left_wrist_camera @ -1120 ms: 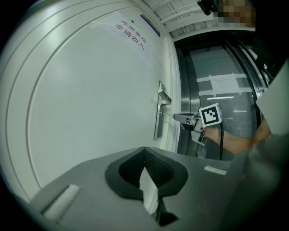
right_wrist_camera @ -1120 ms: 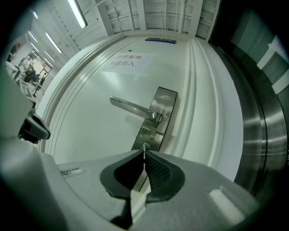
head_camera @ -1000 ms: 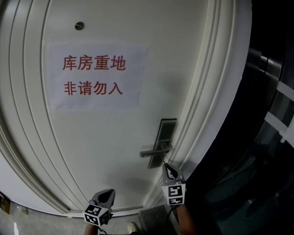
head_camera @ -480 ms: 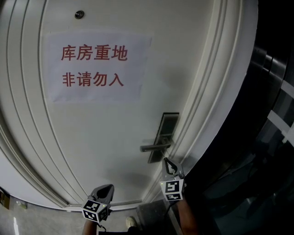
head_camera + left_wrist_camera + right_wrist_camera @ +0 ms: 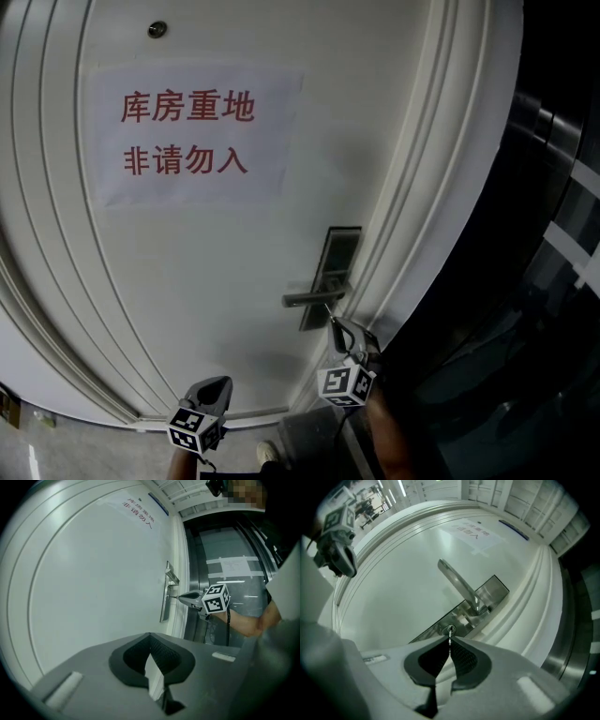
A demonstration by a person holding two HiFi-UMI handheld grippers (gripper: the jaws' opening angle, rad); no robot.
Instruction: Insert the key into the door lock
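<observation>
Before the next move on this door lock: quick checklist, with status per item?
1. Grip: right tool is shut on the key: ok.
2. Alignment: the key tip meets the slot of the lock cylinder: ok.
3. Seating: how deep the key sits in the slot: cannot tell.
4. Clearance: the door handle is above the cylinder, apart from the right tool: ok.
5. Left tool is shut, empty and well away from the lock: ok.
</observation>
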